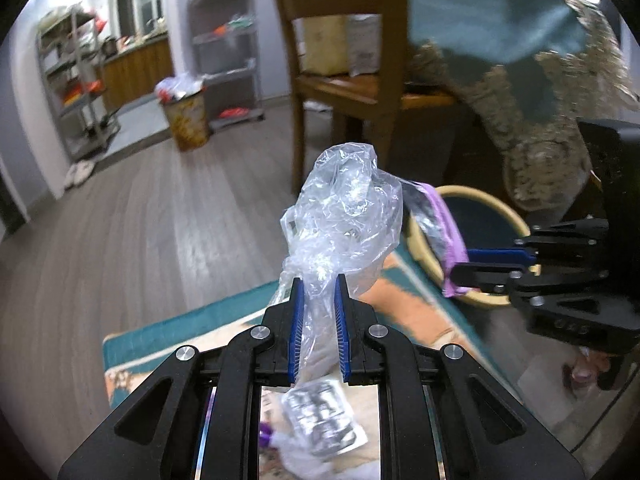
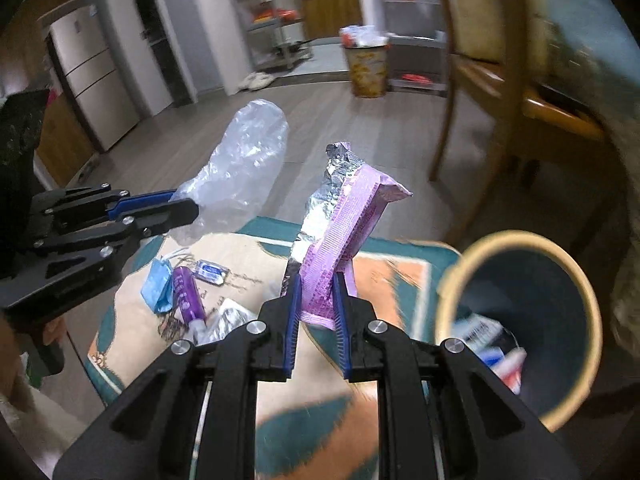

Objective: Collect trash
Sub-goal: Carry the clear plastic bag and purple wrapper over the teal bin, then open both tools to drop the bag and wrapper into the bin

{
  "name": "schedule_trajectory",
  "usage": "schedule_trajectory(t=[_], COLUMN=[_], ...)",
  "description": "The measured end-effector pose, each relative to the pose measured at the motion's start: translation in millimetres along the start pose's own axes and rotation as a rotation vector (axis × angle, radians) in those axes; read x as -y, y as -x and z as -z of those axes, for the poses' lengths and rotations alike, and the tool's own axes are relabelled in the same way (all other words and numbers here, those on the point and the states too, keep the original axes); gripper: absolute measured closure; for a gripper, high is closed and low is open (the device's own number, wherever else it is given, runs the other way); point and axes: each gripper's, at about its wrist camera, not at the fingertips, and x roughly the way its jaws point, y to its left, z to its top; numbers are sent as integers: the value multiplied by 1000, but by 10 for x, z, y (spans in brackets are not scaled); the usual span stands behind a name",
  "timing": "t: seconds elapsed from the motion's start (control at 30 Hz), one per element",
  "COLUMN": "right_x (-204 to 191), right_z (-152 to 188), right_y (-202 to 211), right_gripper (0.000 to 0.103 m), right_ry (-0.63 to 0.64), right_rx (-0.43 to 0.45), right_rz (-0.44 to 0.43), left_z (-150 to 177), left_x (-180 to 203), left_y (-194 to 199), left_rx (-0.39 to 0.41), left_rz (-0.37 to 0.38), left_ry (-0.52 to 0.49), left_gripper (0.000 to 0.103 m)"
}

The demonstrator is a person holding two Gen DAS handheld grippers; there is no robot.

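- Left wrist view: the left gripper (image 1: 319, 280) is clamped on a crumpled clear plastic bag (image 1: 344, 216), which sticks up between its blue pads, held above the patterned rug (image 1: 160, 332).
- Same view, off to the right: the right gripper (image 1: 460, 266) is pinching a purple wrapper (image 1: 450, 224) right at the rim of the yellow-rimmed bin (image 1: 496, 208). A wooden chair (image 1: 340, 92) stands behind.
- Right wrist view: the right gripper (image 2: 317, 280) is squeezed tight on the purple wrapper (image 2: 344, 240), foil lining showing at the top, just left of the bin (image 2: 588, 292), which already has some scraps inside.
- Still on the rug (image 2: 240, 256): a purple tube (image 2: 187, 292), a blue face mask (image 2: 158, 284) and a small blue packet (image 2: 210, 270), close together.
- The left gripper (image 2: 182, 202) comes in from the left with the plastic bag (image 2: 244, 160).
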Motion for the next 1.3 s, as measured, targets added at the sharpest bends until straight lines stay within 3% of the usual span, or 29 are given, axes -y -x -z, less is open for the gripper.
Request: schedule_trajectory(t=[0.13,0.27,0.83,1.3], right_x=[235,484,1580,1924], right_z=[98,140,329,540], right_y=[370,485,194,71], right_gripper=[88,88,88,88], right_ry=[-54,-85,-276,-341], right_rx=[41,60,-48,-117], right_rz=[27,80,161,179], left_z=[-38,-85,-201,-220], left_x=[274,536,1316,1800], left_y=[-58,-149,-704,-1213], left_rx=[-1,-9,-66,-126], left_rz=[31,55,169,203], left_ry=[-45,-74,-94,-118], left_gripper=[87,87,87,87])
